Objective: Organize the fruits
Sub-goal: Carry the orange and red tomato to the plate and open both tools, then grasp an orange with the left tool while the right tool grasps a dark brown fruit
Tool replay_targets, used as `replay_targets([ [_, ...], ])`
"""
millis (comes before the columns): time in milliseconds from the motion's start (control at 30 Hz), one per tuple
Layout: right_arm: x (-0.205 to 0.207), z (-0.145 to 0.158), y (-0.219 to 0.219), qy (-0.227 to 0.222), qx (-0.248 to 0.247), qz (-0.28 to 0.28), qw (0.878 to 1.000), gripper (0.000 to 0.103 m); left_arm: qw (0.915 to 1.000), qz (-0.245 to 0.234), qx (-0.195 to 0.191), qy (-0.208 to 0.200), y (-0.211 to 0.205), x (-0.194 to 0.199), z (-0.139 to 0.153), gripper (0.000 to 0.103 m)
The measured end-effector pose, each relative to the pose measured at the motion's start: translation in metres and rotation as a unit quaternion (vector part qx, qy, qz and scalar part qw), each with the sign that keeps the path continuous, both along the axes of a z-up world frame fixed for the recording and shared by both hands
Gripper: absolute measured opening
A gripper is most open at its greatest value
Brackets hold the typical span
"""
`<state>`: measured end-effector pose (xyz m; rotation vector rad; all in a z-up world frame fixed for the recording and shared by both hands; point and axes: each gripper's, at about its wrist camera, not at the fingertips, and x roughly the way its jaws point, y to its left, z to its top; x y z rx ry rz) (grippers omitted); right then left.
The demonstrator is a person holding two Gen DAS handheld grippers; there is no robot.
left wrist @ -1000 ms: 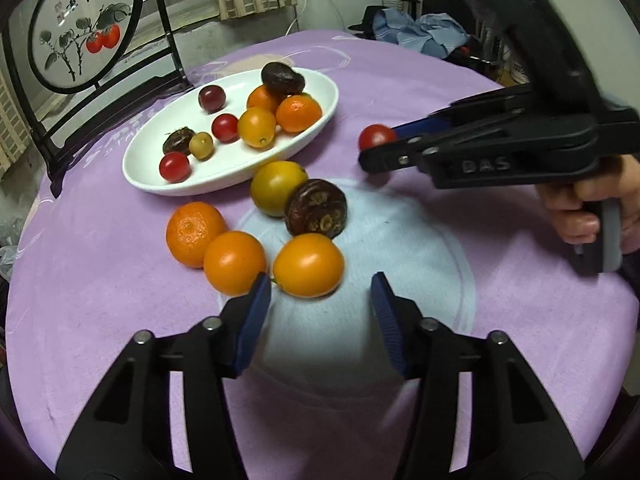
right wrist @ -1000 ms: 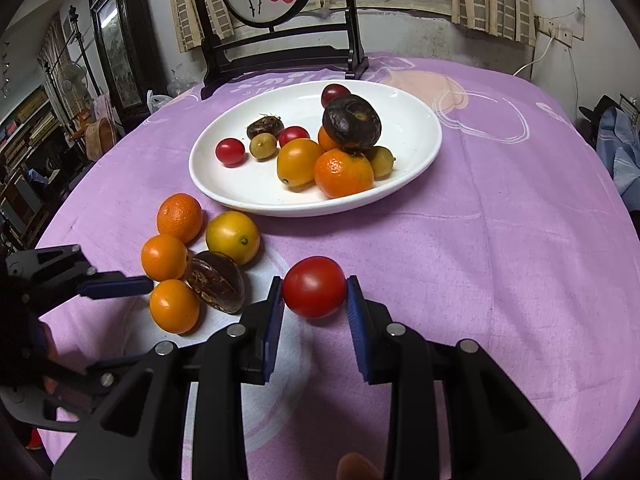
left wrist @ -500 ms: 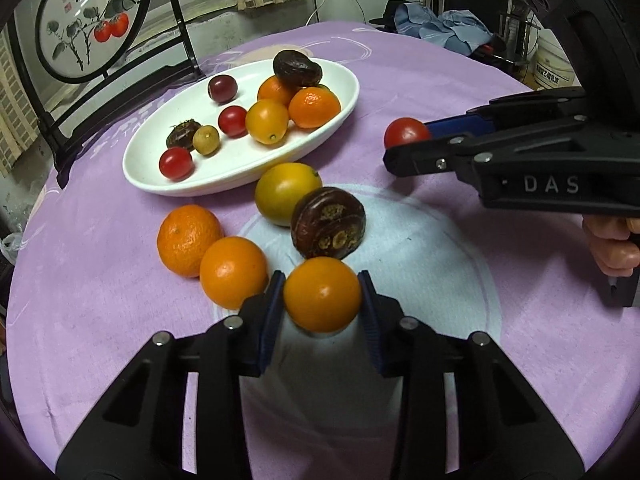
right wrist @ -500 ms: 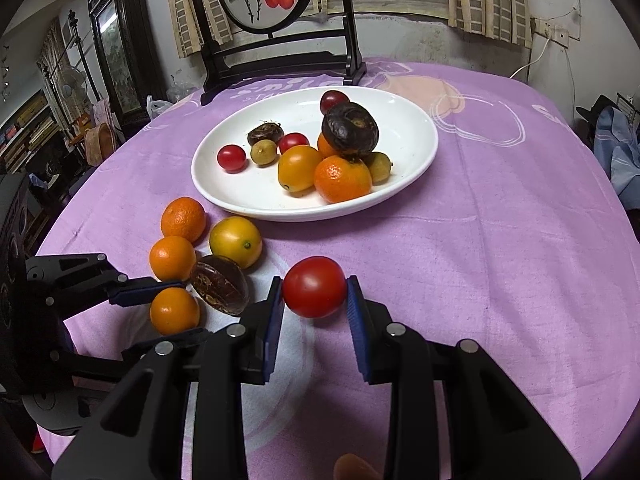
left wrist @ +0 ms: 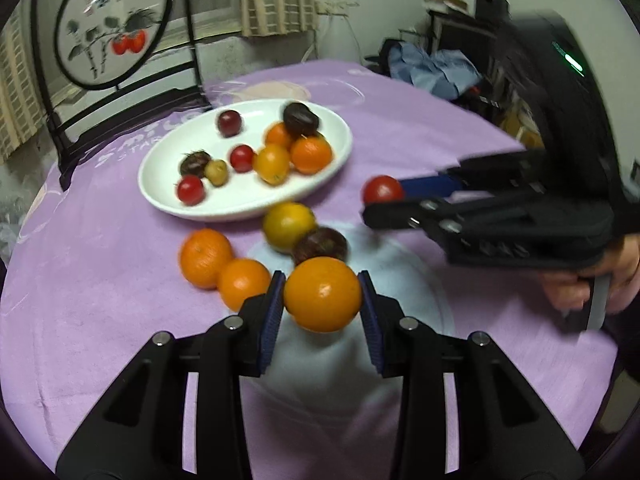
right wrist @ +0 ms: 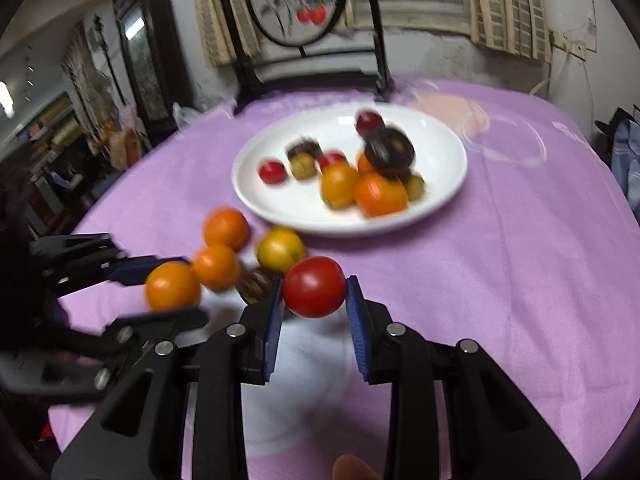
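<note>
- Lived-in home, dining corner by the look of it.
- Round table under a purple printed cloth, white oval plate of mixed fruit on it.
- Dark wooden chair pulled up to the table; round painted panel of red fruit set in its back.
- Striped curtains over a window, scuffed plaster wall below.
- Crumpled blue clothes heaped at the side.
- Cluttered shelves and a dark cabinet further back.
</note>
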<state>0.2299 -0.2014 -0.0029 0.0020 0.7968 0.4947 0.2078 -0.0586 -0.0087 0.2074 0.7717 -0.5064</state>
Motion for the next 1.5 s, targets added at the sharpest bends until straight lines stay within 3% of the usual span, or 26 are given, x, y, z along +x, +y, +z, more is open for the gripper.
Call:
replay_targets([
  [133,0.020,0.027,-0.003,-0.048,0.033,-0.028,0.998,0.031,0.9982,0.053,-0.027,-0.010,0.016,0.038,0.021,0.037],
  [233,0.047,0.034,0.003,-0.058,0.032,-0.046,0.997,0.031,0.9945,0.096,-0.014,-0.039,0.022,0.071,0.029,0.037],
  [500,0.104,0.016,0.038,-0.055,0.015,-0.040,0.998,0.032,0.9887,0.147,-0.027,-0.009,0.034,0.140,0.015,0.037],
  [533,0.108,0.013,0.042,-0.053,0.012,-0.038,0.998,0.038,0.9889,0.146,-0.026,-0.006,0.035,0.143,0.013,0.037],
  [567,0.110,0.012,0.043,-0.051,0.012,-0.038,0.998,0.038,0.9889,0.147,-0.024,-0.003,0.034,0.148,0.011,0.039],
  [600,0.111,0.011,0.043,-0.050,0.013,-0.038,0.998,0.038,0.9884,0.150,-0.022,-0.003,0.035,0.150,0.010,0.049],
  [667,0.107,0.015,0.038,-0.048,0.023,-0.036,0.998,0.040,0.9869,0.159,-0.026,-0.013,0.039,0.147,0.013,0.064],
  [733,0.097,0.023,0.033,-0.052,0.035,-0.033,0.997,0.040,0.9860,0.162,-0.036,-0.018,0.044,0.142,0.020,0.070],
  [800,0.084,0.029,0.030,-0.058,0.039,-0.030,0.997,0.040,0.9840,0.171,-0.045,-0.023,0.050,0.135,0.027,0.083],
  [867,0.070,0.028,0.030,-0.052,0.042,-0.024,0.997,0.042,0.9816,0.182,-0.051,-0.029,0.055,0.126,0.030,0.086],
  [967,0.044,0.019,0.033,-0.043,0.025,-0.011,0.999,0.046,0.9794,0.194,-0.051,-0.020,0.065,0.111,0.025,0.087],
  [1067,0.027,0.008,0.036,-0.024,0.001,-0.019,1.000,0.056,0.9761,0.212,-0.042,-0.017,0.076,0.093,0.018,0.087],
  [1233,0.011,-0.017,0.051,0.029,-0.029,-0.005,0.999,0.056,0.9679,0.246,-0.048,-0.012,0.096,0.064,0.013,0.092],
  [1400,0.008,-0.025,0.061,0.025,-0.064,-0.003,0.998,0.056,0.9641,0.259,-0.029,-0.050,0.098,0.050,0.023,0.095],
  [1500,0.011,-0.031,0.060,0.029,-0.069,-0.010,0.997,0.052,0.9657,0.253,-0.032,-0.048,0.098,0.048,0.026,0.095],
])
